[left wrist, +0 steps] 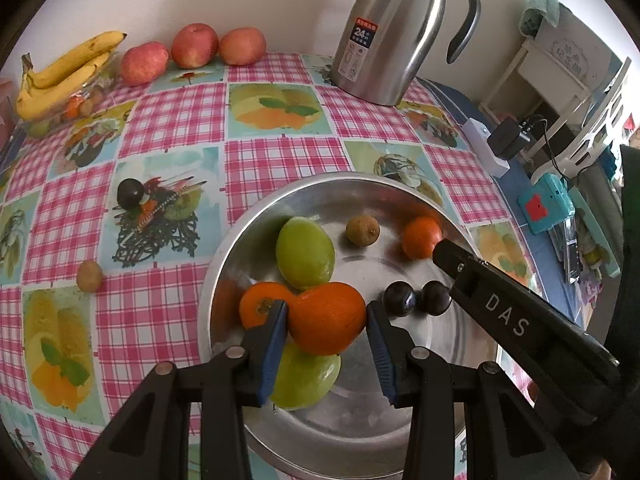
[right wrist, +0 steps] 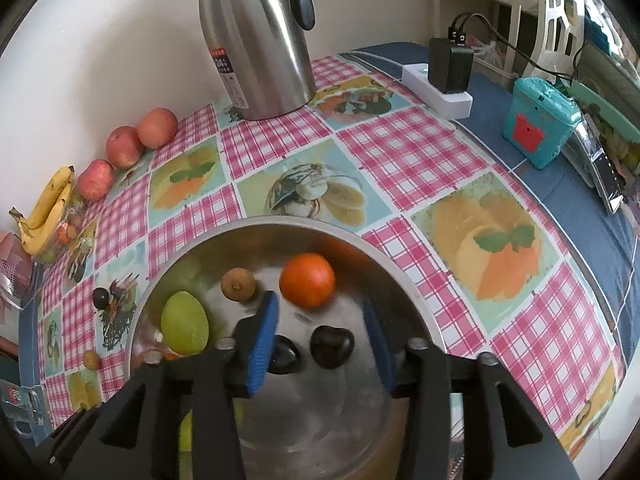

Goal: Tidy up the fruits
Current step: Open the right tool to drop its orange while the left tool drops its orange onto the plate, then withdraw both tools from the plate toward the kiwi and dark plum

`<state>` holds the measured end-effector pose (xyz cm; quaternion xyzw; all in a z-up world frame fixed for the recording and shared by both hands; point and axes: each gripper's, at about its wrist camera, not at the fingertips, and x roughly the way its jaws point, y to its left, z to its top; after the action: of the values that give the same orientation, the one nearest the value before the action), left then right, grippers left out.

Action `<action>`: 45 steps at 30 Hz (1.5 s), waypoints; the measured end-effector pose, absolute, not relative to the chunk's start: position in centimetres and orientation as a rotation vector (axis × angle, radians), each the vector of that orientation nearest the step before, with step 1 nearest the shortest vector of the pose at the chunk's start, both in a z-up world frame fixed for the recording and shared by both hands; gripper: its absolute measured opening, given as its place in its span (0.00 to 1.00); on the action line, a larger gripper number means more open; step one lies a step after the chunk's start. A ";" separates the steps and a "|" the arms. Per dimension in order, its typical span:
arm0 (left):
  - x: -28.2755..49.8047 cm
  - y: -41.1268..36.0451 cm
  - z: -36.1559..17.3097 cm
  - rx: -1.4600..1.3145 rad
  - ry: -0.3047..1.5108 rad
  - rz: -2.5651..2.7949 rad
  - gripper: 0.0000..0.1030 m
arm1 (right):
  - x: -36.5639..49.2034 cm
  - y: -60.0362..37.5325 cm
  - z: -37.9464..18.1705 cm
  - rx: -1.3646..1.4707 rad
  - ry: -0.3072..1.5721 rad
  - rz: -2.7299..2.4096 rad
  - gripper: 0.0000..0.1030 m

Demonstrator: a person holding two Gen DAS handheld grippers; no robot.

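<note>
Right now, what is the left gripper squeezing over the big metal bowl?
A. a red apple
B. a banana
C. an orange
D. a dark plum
C: in the left wrist view, the left gripper has its blue pads pressed on both sides of an orange above the metal bowl.

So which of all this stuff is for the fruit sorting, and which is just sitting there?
For the job:
- metal bowl
- orange gripped by the left gripper
- green fruits
- dark plums under the open right gripper
- apples
- bananas

Just lying about:
- steel flask
- white power strip
- teal box
</note>
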<state>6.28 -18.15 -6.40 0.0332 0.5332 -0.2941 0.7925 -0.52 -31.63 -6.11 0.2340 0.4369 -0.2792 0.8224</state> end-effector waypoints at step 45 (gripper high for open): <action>11.3 -2.3 -2.2 -0.245 0.994 -0.123 0.74 | 2.2 -23.9 -2.4 0.281 0.896 -0.381 0.48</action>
<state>11.26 -2.27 -2.20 -0.1170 0.4752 -0.0588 0.8701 2.19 -23.87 -2.40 0.1345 0.4291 -0.1826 0.8743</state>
